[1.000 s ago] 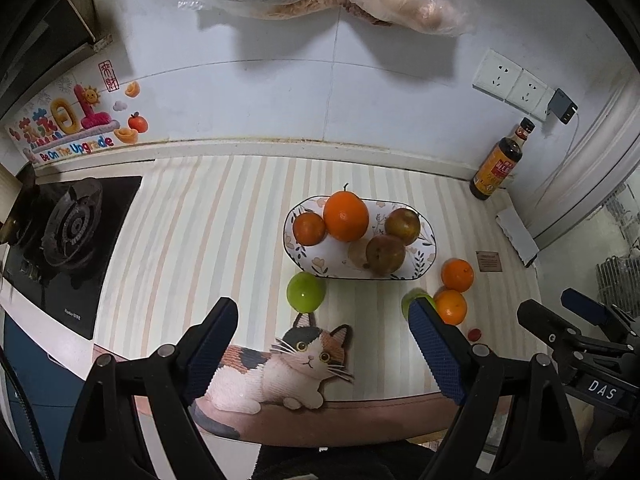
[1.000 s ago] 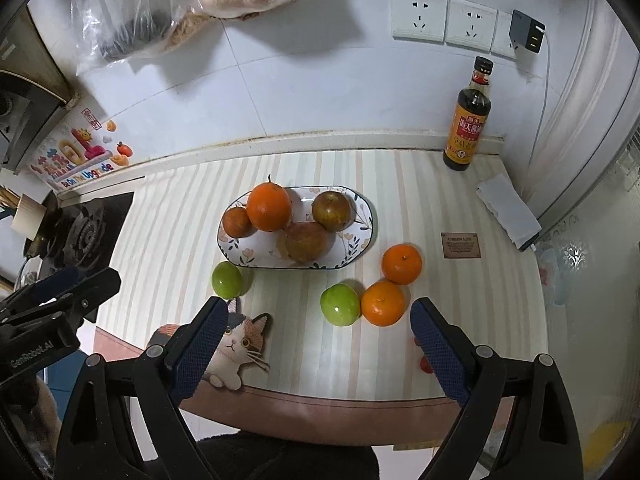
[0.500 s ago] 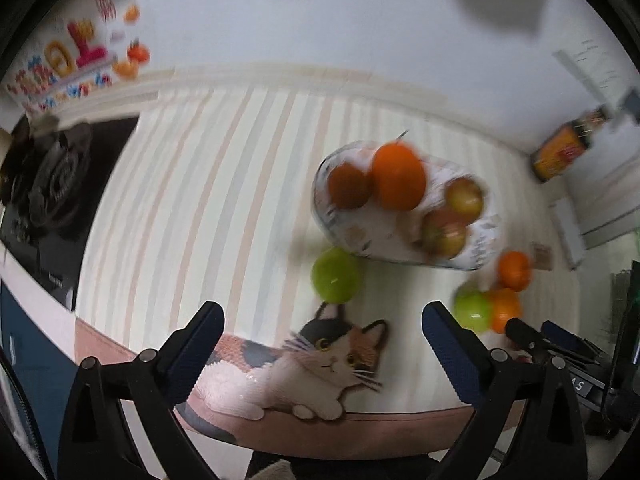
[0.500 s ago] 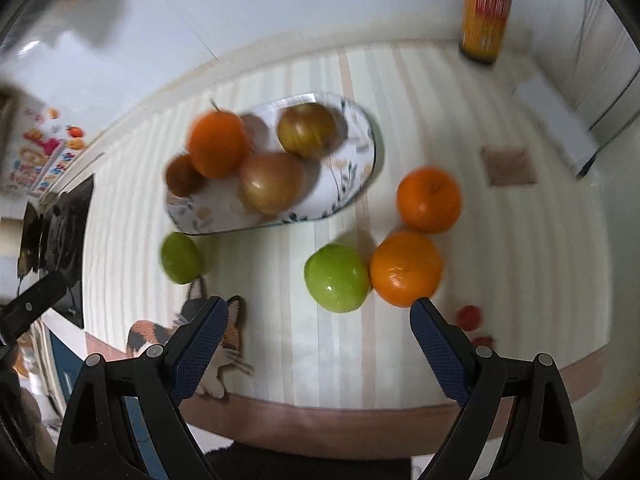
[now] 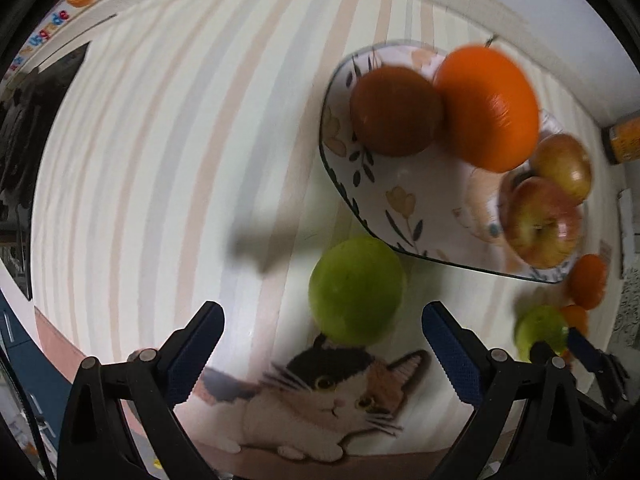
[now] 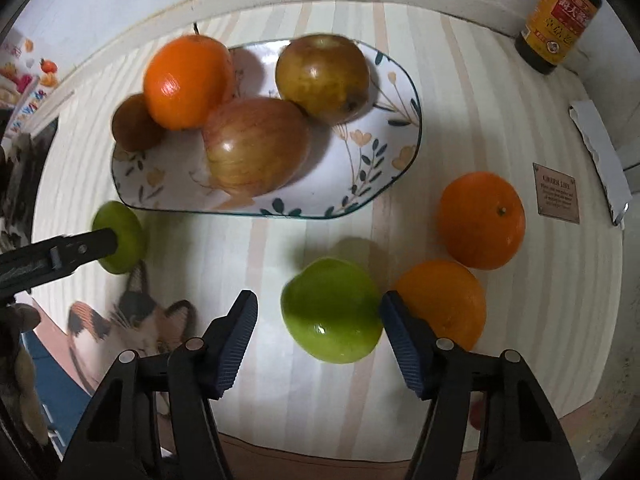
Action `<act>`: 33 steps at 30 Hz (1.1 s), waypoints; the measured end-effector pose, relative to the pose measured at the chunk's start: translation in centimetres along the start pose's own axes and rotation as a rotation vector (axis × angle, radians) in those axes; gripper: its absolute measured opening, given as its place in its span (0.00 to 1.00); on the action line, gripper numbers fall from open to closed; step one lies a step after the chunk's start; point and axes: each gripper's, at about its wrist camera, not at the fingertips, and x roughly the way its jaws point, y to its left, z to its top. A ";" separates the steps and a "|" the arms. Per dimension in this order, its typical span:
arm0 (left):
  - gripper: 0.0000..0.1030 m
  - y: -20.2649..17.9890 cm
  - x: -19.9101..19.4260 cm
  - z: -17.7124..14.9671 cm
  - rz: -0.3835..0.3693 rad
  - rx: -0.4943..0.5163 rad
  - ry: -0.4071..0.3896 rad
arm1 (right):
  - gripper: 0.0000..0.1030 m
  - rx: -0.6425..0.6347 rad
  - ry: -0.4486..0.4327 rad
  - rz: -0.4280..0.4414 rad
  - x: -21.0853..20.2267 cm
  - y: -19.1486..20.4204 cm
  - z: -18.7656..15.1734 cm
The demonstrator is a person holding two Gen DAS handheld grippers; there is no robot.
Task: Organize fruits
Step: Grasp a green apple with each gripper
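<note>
The right tongs point down at a green apple at lower centre of the right view; their jaws have just been closing, with the apple between them, the right pad at its side and a gap on the left. The left tongs stand wide over a second green apple, which lies just past the pads without touching them, next to the cat picture on the mat.

Counted in the right view: 2 green apples, 3 oranges, 2 red-yellow apples and 1 brown fruit. 1 orange sits just beside the right pad, another above it. The oval plate in the upper middle holds the third orange, both red-yellow apples and the brown fruit.

1 bottle stands at upper right by the wall. The striped table is open left of the plate; its front edge runs along the bottom of both views.
</note>
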 end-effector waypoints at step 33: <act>0.50 -0.8 -1.9 -3.8 -0.173 0.027 -0.020 | 0.59 0.057 0.053 0.259 0.5 0.8 0.5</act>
